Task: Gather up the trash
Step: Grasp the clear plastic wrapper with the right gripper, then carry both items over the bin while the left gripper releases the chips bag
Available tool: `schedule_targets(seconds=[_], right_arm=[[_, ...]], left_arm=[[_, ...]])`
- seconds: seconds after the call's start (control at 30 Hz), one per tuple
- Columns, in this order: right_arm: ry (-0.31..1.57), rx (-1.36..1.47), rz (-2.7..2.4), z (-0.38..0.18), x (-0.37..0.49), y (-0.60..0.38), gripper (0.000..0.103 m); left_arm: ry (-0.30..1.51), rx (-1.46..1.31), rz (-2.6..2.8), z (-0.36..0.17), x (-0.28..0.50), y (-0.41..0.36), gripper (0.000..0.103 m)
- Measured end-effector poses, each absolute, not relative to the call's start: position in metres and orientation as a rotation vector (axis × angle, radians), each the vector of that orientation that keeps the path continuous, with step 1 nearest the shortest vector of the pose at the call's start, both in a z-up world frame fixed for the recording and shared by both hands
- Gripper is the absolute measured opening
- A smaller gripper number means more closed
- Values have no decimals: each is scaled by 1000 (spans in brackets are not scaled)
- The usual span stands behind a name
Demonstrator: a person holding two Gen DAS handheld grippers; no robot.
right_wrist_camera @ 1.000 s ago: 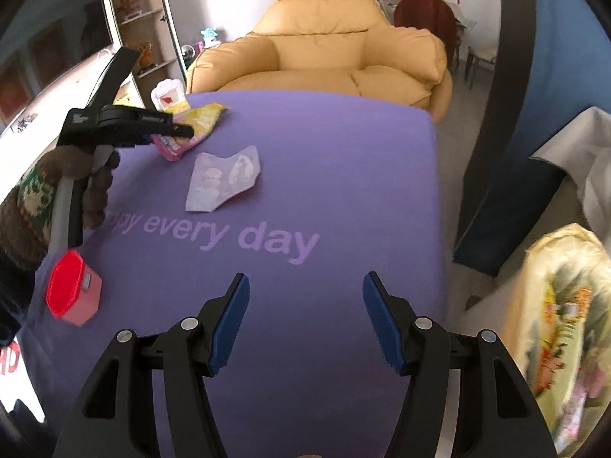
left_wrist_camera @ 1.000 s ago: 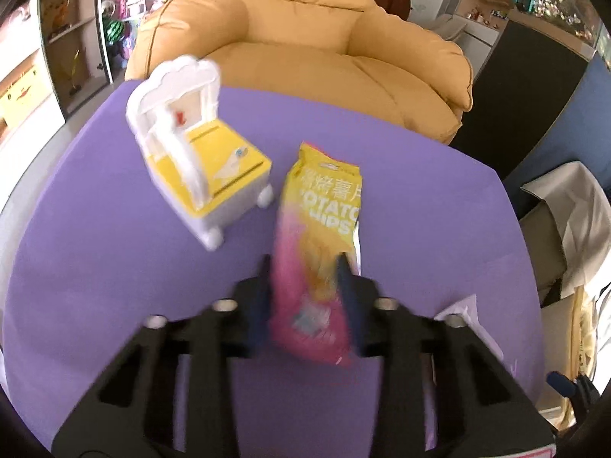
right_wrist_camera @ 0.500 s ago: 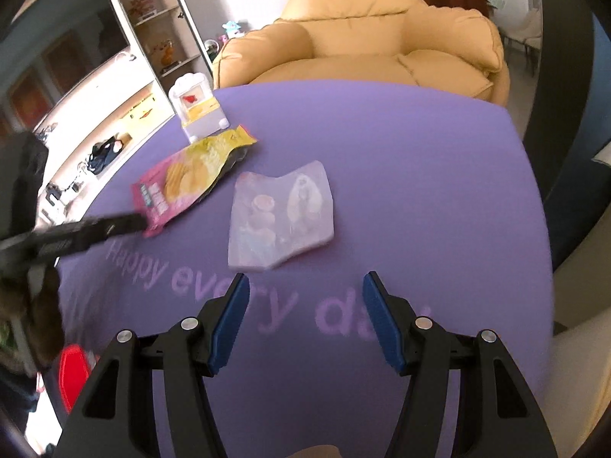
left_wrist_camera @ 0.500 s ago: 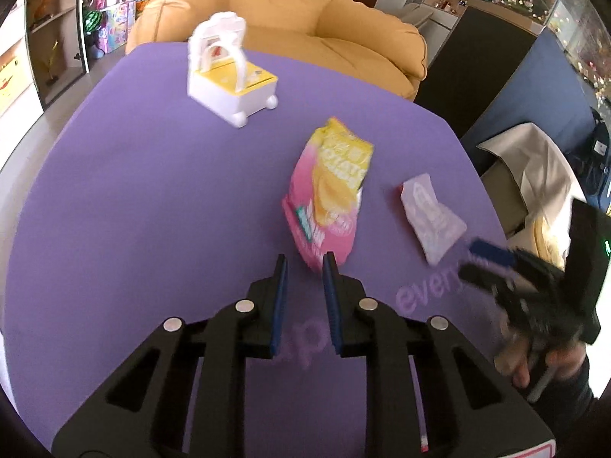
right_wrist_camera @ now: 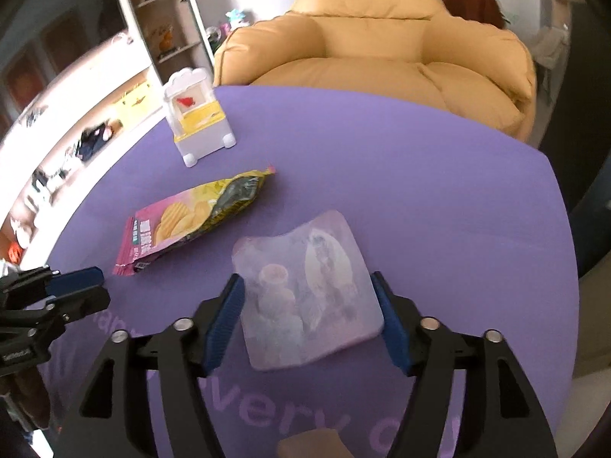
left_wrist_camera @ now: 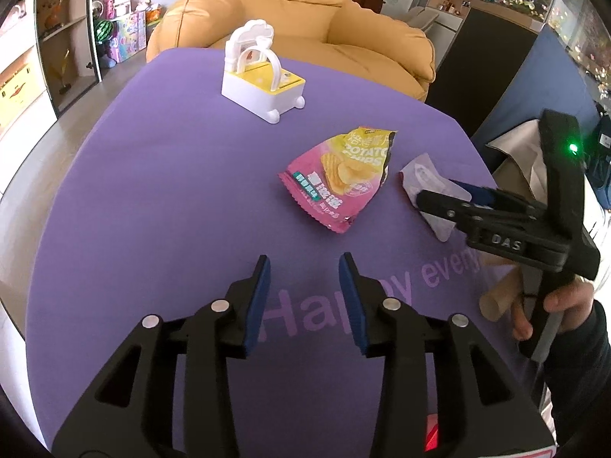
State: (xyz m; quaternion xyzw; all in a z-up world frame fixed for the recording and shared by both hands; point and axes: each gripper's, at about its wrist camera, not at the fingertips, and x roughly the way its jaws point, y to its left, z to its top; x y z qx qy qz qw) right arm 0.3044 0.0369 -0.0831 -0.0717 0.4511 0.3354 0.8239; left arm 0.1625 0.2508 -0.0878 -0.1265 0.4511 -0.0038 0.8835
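The left gripper (left_wrist_camera: pixel 304 278) hangs over the near part of the purple table (left_wrist_camera: pixel 160 191), its blue pads (left_wrist_camera: pixel 259 297) a moderate gap apart and opening, with nothing between them but the pale "Happy" lettering printed on the cloth. Just ahead of its tips and slightly to the right lies the chip bag (left_wrist_camera: pixel 341 179), pink and yellow, flat on the cloth and clear of the pads. Farther ahead and a little left stands a white and yellow toy (left_wrist_camera: pixel 263 80), upright near the far edge, and beyond the table sits a tan armchair (left_wrist_camera: pixel 305 26).

To the right of the left gripper, the right gripper (right_wrist_camera: pixel 307 313) is held by a hand (left_wrist_camera: pixel 550 305) in a dark sleeve. Its jaws stand wide and straddle the clear wrapper (right_wrist_camera: pixel 305 294), a translucent packet lying flat on the cloth; the left pad (right_wrist_camera: pixel 225 316) sits close beside the packet's left edge and the right one close beside its right edge, and whether either touches it cannot be told. The wrapper reaches forward past the fingertips. The chip bag lies ahead and to the left of this gripper, near the wrapper but apart from it, with the toy farther off on the same side.
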Motion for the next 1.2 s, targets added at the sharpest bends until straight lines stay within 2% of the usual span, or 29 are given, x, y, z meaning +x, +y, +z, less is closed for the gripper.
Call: schedule_targets(seconds=[0.17, 0.23, 0.33, 0.47, 0.53, 0.57, 0.6, 0.67, 0.87, 0.93, 1.03, 1.1, 1.2], right_arm=[[944, -267, 695, -83, 299, 50, 71], [928, -222, 700, -85, 298, 42, 71], [903, -209, 671, -85, 295, 29, 67], [857, -206, 647, -80, 285, 5, 55], [821, -227, 632, -74, 279, -8, 37], [809, -242, 623, -70, 276, -13, 24], [810, -251, 627, -66, 273, -19, 18], [830, -247, 639, -64, 270, -29, 14], [827, -242, 647, -59, 257, -52, 11], [817, -232, 646, -55, 252, -60, 11], [787, -217, 634, -44, 245, -73, 11], [762, -211, 622, -35, 241, -84, 10], [737, -199, 607, -23, 236, -99, 10]], left_arm=[[915, -259, -38, -82, 164, 251, 39], [882, -244, -83, -76, 169, 250, 45], [839, -206, -123, -69, 181, 248, 46], [846, -170, -140, -69, 210, 245, 47], [866, -137, -121, -72, 227, 241, 47], [872, -123, -106, -74, 235, 240, 47], [882, -112, -92, -76, 242, 240, 47], [910, -87, -53, -81, 258, 238, 47], [971, -77, -34, -91, 269, 230, 46], [985, -109, -35, -90, 267, 228, 28], [989, -127, -61, -86, 263, 219, 13], [979, -116, -69, -80, 259, 209, 8], [948, -115, -91, -64, 249, 190, 7]])
